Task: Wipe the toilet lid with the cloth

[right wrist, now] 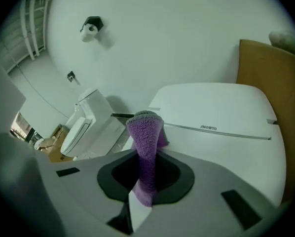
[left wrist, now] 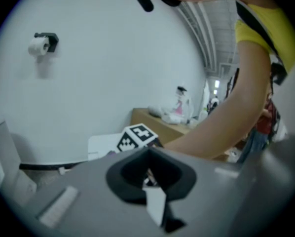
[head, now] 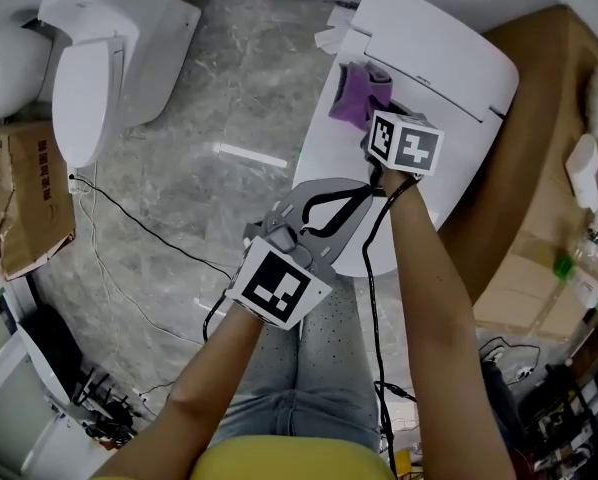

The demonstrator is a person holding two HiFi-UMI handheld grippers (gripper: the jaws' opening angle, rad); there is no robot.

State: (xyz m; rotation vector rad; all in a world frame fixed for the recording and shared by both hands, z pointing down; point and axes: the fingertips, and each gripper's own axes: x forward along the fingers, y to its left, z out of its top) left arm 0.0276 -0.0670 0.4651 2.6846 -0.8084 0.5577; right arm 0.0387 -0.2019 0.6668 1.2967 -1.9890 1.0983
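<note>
The white toilet lid (head: 434,58) lies closed at the upper right of the head view. A purple cloth (head: 357,93) hangs over the lid's left side. My right gripper (head: 375,110), with its marker cube behind it, is shut on the cloth. In the right gripper view the cloth (right wrist: 146,137) stands up from between the jaws of the right gripper (right wrist: 142,189), with the lid (right wrist: 221,117) beyond. My left gripper (head: 367,192) is shut and empty, over the lid's front end and beside the right forearm. In the left gripper view the left gripper (left wrist: 150,181) holds nothing.
A second toilet (head: 99,68) stands at the upper left, with a cardboard box (head: 24,198) near it. A brown cardboard surface (head: 549,168) with small items flanks the lid on the right. Black cables (head: 139,228) cross the grey floor. A toilet roll holder (right wrist: 92,27) hangs on the wall.
</note>
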